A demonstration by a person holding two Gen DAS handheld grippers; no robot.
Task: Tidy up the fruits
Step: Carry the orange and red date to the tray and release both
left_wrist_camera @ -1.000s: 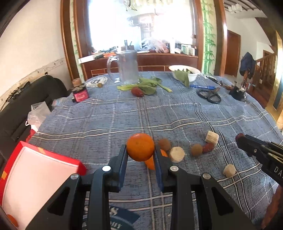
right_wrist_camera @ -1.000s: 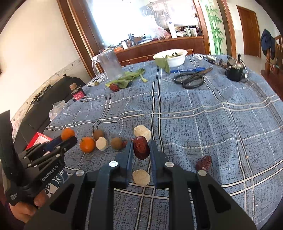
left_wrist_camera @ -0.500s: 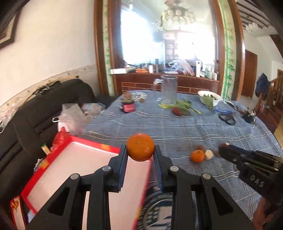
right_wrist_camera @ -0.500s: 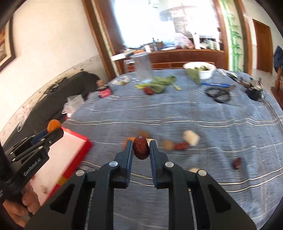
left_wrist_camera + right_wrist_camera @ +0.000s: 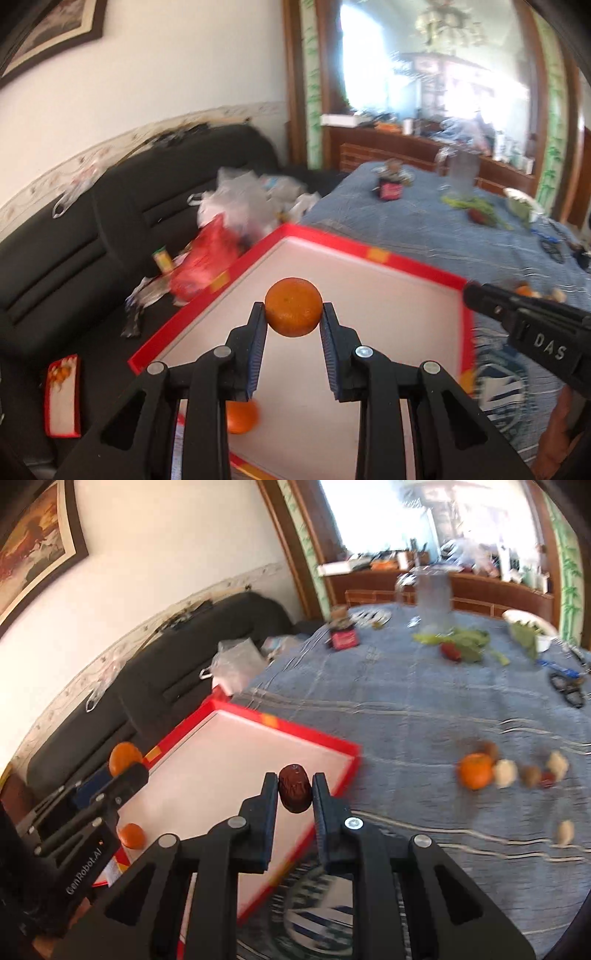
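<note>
the left gripper (image 5: 293, 314) clamps an orange (image 5: 293, 307) above a red-rimmed tray (image 5: 373, 254). beside it, the right gripper (image 5: 294, 790) pinches a dark red date (image 5: 294, 788) over the tray's edge.

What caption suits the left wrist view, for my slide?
Left gripper carries a mandarin over the red-rimmed tray.

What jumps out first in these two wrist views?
The orange clamped in the left gripper, held above the red-rimmed tray, where another orange already lies. In the right view, a dark red date is pinched in the right gripper over the tray's near corner. More fruit lies in a loose row on the blue tablecloth to the right.
</note>
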